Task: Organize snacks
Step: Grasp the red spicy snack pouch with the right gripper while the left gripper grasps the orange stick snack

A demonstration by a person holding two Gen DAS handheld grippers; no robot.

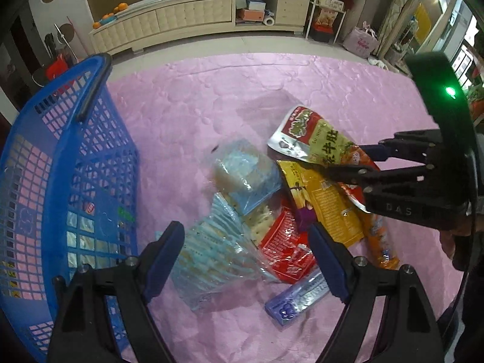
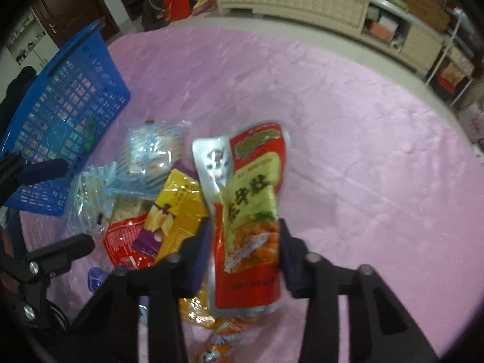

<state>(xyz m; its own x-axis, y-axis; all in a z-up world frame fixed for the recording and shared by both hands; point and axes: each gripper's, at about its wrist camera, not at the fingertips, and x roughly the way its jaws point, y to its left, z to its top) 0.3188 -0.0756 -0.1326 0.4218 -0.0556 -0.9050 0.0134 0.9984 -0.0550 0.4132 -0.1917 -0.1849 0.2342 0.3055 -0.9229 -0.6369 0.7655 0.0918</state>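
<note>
The right claw (image 2: 245, 242) has its jaws pressed on a red-and-green snack pouch (image 2: 251, 199), gripped low on its sides and standing up ahead of the fingers — the rest of the snack pile (image 2: 151, 205) lies just to its left on the pink cloth (image 2: 363, 151). The left claw (image 1: 248, 257) hangs wide and empty over a clear blue-striped packet (image 1: 211, 260), with the blue basket (image 1: 60, 181) close on its left.

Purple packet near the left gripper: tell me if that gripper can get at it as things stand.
Probably yes. The left gripper is open and holds nothing, and the purple packet lies uncovered on the pink cloth, beside the clear cracker bag.
</note>
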